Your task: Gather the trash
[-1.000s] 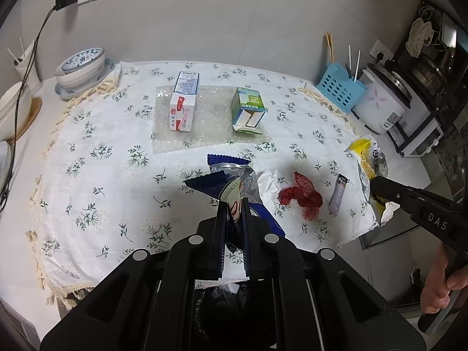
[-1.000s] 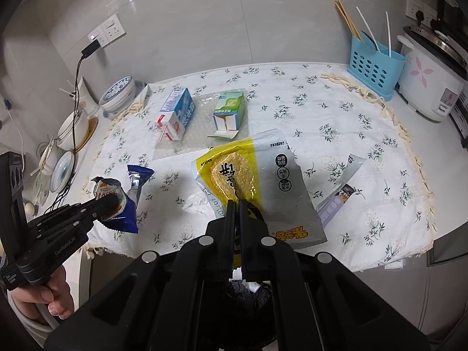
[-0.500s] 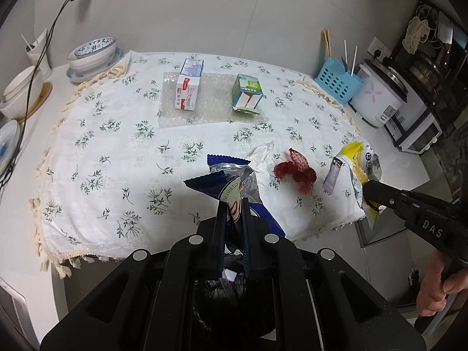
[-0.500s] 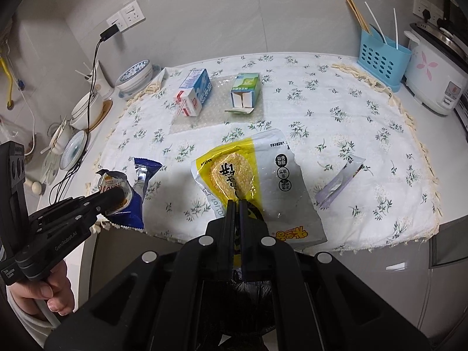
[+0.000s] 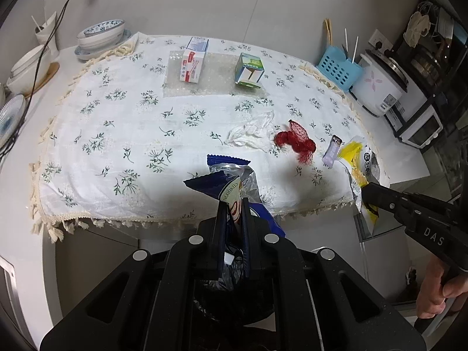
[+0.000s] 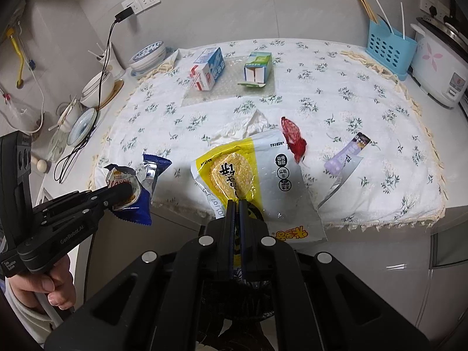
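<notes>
My left gripper (image 5: 233,204) is shut on a blue cookie wrapper (image 5: 225,180), held in the air in front of the table's near edge. The same left gripper (image 6: 124,188) and blue cookie wrapper (image 6: 133,196) show at the left of the right wrist view. My right gripper (image 6: 237,203) is shut on a yellow and silver snack bag (image 6: 257,181); the snack bag (image 5: 361,172) also hangs at the right of the left wrist view. A black-lined bin (image 5: 234,301) sits below both grippers. On the tablecloth lie a crumpled tissue (image 5: 253,133), a red net (image 5: 297,142) and a purple sachet (image 6: 345,158).
A blue-and-white carton (image 5: 193,63) and a green carton (image 5: 248,70) stand on a clear mat at the back. Bowls and plates (image 5: 99,36) crowd the left counter, with a black cable (image 6: 102,67). A blue utensil basket (image 5: 339,67) and rice cooker (image 5: 380,84) stand right.
Both grippers have drawn back from the table and sunk a little, each still holding its wrapper. The table's near edge and the bin below now show.
</notes>
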Demonstrator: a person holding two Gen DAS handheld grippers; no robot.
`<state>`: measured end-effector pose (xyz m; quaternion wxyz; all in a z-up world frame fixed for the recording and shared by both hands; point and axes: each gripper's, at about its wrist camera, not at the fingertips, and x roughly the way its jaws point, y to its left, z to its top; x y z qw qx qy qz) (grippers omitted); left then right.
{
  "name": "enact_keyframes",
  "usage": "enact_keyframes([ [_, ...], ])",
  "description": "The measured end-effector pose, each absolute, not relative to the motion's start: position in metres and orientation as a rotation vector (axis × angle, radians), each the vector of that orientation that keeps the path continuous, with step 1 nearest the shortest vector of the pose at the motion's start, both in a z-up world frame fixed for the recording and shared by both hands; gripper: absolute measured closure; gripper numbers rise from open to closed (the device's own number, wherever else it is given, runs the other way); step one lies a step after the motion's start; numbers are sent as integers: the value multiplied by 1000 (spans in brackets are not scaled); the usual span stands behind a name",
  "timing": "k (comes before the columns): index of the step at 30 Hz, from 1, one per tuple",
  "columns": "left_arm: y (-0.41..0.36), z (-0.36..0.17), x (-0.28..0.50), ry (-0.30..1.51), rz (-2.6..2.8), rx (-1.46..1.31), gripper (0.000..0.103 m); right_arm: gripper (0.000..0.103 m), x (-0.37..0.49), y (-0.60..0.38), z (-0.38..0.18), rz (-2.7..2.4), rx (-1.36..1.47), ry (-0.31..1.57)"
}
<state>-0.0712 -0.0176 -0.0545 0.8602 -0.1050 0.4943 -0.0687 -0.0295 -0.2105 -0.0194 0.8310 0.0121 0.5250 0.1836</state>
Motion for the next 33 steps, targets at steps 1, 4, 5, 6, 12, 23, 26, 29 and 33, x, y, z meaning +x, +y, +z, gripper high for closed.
enact_keyframes([
  [1, -19, -56, -74, 1040, -142, -222, 95, 101, -33, -211, -21, 391, 24, 1117],
  [4, -20, -61, -83, 1048, -142, -228, 95, 101, -42, -214, -28, 397, 23, 1132],
  [5, -20, -63, -86, 1051, -141, -230, 95, 101, -45, -214, -30, 398, 22, 1136],
  [6, -21, -65, -88, 1055, -141, -231, 95, 101, -47, -215, -32, 400, 22, 1141],
  [12, -27, -82, -103, 1076, -152, -232, 95, 101, -60, -217, -50, 420, 19, 1165],
  [23, -32, -126, -121, 1132, -152, -245, 95, 101, -76, -219, -90, 456, 17, 1216],
  [26, -32, -136, -124, 1145, -150, -253, 95, 101, -79, -218, -101, 460, 13, 1234],
  [29, -34, -149, -125, 1166, -149, -257, 95, 101, -82, -217, -114, 460, 7, 1256],
  [33, -38, -165, -126, 1195, -150, -249, 95, 101, -83, -218, -132, 448, 3, 1282],
])
